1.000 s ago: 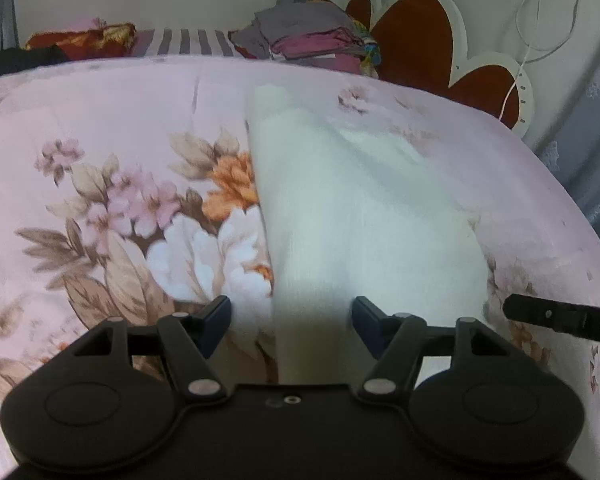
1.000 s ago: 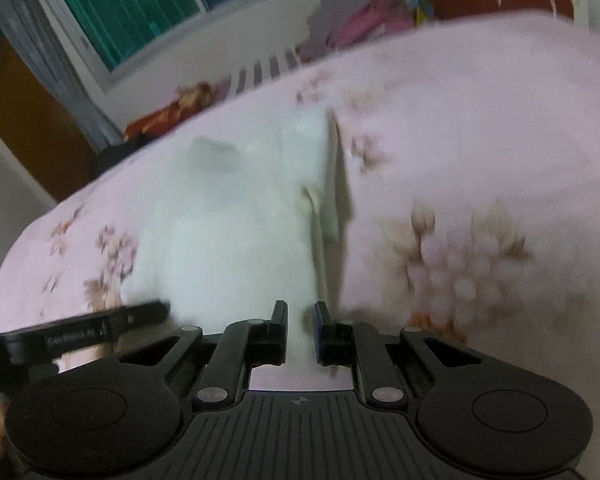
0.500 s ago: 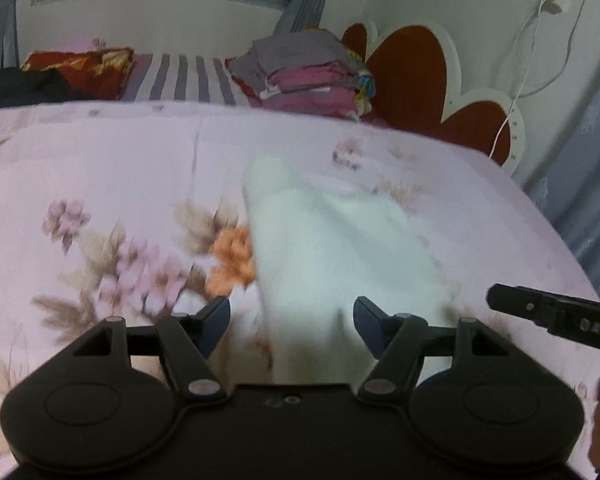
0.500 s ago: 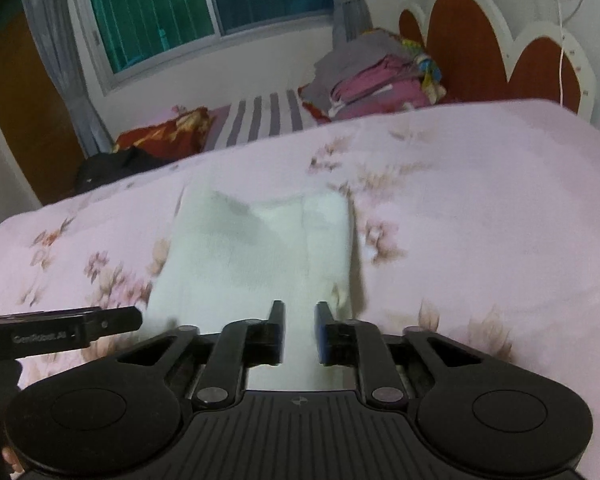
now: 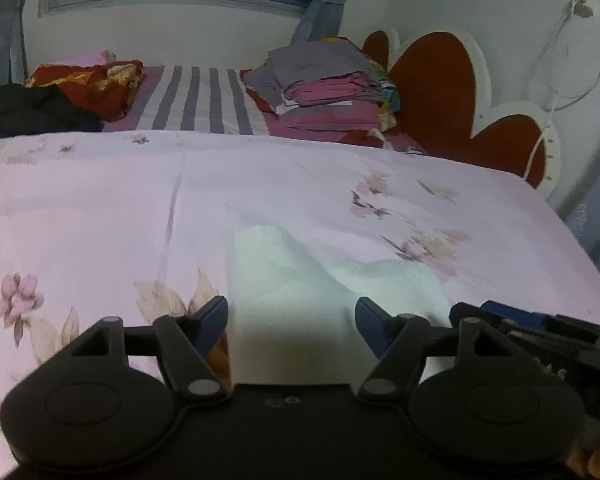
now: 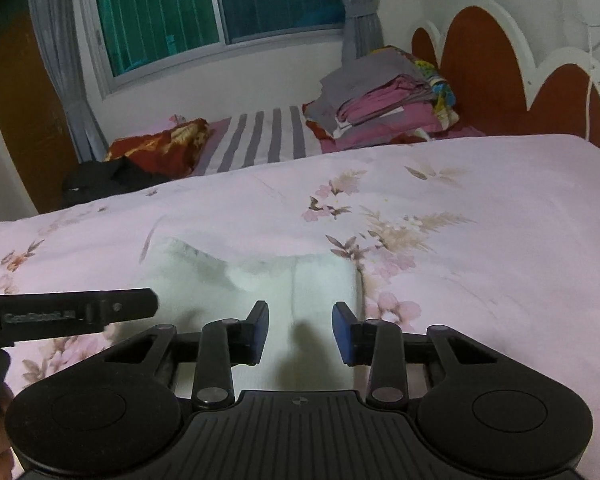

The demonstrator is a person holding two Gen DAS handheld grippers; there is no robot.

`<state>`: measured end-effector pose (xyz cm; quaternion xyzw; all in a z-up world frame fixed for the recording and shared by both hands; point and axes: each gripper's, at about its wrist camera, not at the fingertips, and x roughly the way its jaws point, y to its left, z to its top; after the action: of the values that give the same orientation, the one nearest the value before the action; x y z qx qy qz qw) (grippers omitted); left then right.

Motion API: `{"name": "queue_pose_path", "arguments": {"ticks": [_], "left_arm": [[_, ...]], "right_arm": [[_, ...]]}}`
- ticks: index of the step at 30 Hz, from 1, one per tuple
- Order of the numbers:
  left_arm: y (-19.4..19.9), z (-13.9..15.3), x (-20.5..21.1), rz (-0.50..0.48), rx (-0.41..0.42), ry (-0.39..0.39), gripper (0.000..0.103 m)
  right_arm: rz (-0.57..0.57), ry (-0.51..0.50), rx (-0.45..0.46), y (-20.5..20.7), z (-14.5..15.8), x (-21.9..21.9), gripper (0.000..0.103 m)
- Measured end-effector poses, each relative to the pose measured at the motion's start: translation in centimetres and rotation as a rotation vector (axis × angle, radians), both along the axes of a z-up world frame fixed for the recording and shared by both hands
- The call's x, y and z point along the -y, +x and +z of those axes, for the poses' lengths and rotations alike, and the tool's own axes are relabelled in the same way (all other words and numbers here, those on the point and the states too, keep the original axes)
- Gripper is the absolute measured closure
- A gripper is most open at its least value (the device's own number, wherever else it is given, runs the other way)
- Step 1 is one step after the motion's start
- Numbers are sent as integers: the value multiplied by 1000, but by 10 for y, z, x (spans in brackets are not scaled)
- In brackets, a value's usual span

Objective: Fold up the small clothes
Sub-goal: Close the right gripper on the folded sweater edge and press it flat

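While white garment (image 6: 300,300) lies flat on bed (image 6: 480,240), both tools hover.
Left gripper (image 5: 292,322) jaws wide apart; right gripper (image 6: 300,330) jaws apart, empty; folded stack (image 6: 384,96) at 12 o'clock.

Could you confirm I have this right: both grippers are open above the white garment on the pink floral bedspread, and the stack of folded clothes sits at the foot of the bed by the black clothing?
Not quite. The stack of folded clothes sits beside the red headboard, as the right wrist view shows. The rest holds: the left gripper and right gripper are open above the white garment on the pink floral bedspread.
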<state>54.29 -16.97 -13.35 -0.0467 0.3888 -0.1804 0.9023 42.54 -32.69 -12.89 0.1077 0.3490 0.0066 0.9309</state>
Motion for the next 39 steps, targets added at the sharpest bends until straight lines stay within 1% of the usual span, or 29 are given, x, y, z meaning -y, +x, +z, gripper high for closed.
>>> {"name": "queue_pose_path", "arguments": {"ticks": [4, 7, 9, 10, 12, 13, 14, 15, 16, 18, 19, 20, 21, 23, 25, 27, 28, 31, 33, 39], "left_arm": [[21, -15, -6, 49, -27, 1, 36], [28, -33, -13, 63, -70, -1, 32], [28, -44, -20, 65, -79, -20, 30], [28, -47, -23, 69, -77, -32, 25], [29, -53, -29, 73, -79, -65, 23], [29, -52, -29, 71, -79, -61, 23], [29, -49, -28, 74, -81, -55, 24], [29, -45, -27, 86, -74, -55, 26], [30, -40, -26, 99, -56, -56, 27], [36, -38, -24, 134, -35, -60, 28], [42, -42, -24, 148, -44, -41, 28], [48, -48, -24, 158, -70, -28, 28], [51, -53, -28, 164, -74, -42, 27], [49, -54, -30, 149, -55, -22, 28], [48, -52, -31, 140, -62, -12, 28], [46, -47, -35, 162, -72, -12, 28], [42, -43, -36, 177, -66, -9, 30], [27, -29, -41, 186, -30, -5, 30], [14, -21, -44, 177, -12, 2, 29], [-18, -11, -47, 131, -36, 6, 29]], "right_arm": [[-7, 18, 4, 28, -7, 3, 67], [6, 21, -16, 48, -18, 3, 84], [7, 21, -28, 55, -26, 4, 84], [8, 19, -39, 57, -32, 6, 85], [-11, -18, -75, 62, -49, 9, 85], [-24, -14, -87, 62, -58, 15, 85], [-32, 15, -75, 61, -60, 21, 86], [-32, 25, -81, 62, -58, 23, 86], [-21, 4, -80, 63, -54, 20, 86], [-10, -23, -40, 62, -44, 16, 86], [-15, -9, -18, 62, -40, 16, 85], [-18, 5, -2, 64, -38, 16, 85], [-17, -1, -12, 68, -40, 15, 85], [-6, -15, -91, 79, -56, 14, 86], [-10, 3, -85, 80, -60, 20, 86], [-5, -3, -96, 82, -56, 20, 86], [-6, -10, -97, 81, -53, 19, 86], [-19, 13, -66, 71, -40, 20, 85], [-7, 20, -46, 60, -32, 19, 85], [23, 20, -36, 19, -17, 13, 85]]}}
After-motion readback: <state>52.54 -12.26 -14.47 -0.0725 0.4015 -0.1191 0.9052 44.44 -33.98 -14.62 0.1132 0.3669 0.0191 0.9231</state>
